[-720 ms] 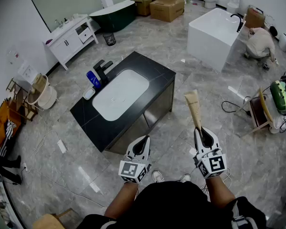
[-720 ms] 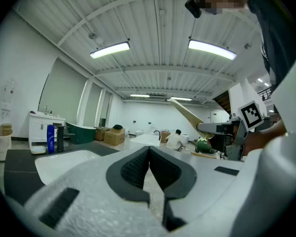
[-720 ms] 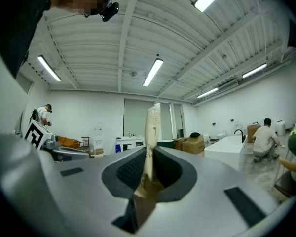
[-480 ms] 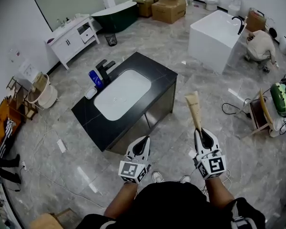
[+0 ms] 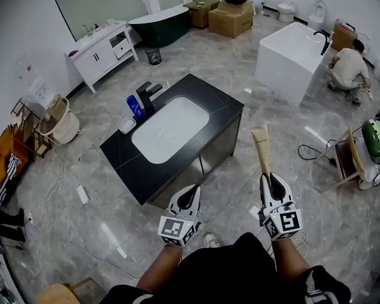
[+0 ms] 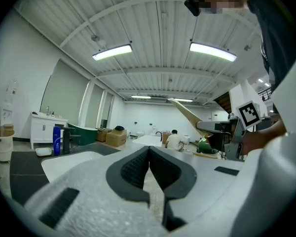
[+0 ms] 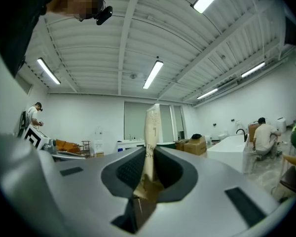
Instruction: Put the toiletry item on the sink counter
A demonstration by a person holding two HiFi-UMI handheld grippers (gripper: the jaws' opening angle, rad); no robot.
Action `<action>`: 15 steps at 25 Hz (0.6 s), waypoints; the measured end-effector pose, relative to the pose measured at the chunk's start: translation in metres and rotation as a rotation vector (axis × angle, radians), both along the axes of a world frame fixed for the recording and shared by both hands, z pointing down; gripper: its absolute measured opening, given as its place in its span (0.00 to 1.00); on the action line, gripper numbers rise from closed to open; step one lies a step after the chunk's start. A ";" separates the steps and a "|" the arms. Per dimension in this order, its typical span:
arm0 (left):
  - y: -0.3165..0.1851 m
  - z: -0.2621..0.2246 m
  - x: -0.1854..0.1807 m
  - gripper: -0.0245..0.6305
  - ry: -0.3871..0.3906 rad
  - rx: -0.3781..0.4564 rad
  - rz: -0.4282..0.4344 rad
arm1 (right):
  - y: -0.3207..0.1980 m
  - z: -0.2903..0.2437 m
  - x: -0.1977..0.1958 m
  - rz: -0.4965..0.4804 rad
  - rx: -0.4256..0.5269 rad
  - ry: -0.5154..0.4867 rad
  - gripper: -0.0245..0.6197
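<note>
Left tool (image 5: 189, 195) comes first: I hold it low in front of me over the grey tiled floor (image 5: 82, 163), and in the left gripper view its dark pads (image 6: 138, 168) meet tip to tip with nothing between them. Ahead of this tool and a little to its left stands the black bench (image 5: 209, 94), with a white basin (image 5: 170, 130) sunk into its top. On the far left side of the basin are a black faucet (image 5: 149, 95), a blue bottle (image 5: 135, 107) just beside it, and a small white dish (image 5: 127, 126) nearer to me.

My right tool (image 5: 270, 181) is level with the left one and well apart from it. Its jaws are clamped on the lower end of the toiletry tube (image 5: 261, 145). The tube sticks straight out past the tips of this tool, above the floor, off to the right of the bench's nearest corner and clear of it. It is a flat, tan, soft-sided tube, narrow where the pads pinch it and wider toward its squared, crimped free end. In the right gripper view the tube (image 7: 152, 127) stands upright between the pads, pale cream with some dark print on its face, and it turns browner and creased down in the grip.
</note>
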State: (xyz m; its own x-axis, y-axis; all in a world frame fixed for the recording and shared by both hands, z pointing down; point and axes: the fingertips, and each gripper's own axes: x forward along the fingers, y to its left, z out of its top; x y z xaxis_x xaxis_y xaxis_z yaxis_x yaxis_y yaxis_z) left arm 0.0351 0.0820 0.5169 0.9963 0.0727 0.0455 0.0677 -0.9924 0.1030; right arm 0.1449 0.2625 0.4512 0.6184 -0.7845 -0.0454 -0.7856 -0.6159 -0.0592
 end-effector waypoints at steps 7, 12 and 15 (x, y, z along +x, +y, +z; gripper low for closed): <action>-0.015 0.006 -0.002 0.05 -0.010 -0.004 -0.018 | -0.017 0.004 0.007 -0.011 -0.001 -0.013 0.12; -0.035 0.008 0.001 0.05 -0.019 -0.010 -0.055 | -0.042 0.003 0.018 -0.053 -0.008 -0.018 0.12; -0.052 0.009 0.006 0.05 -0.021 -0.015 -0.090 | -0.064 0.003 0.029 -0.088 -0.007 -0.018 0.12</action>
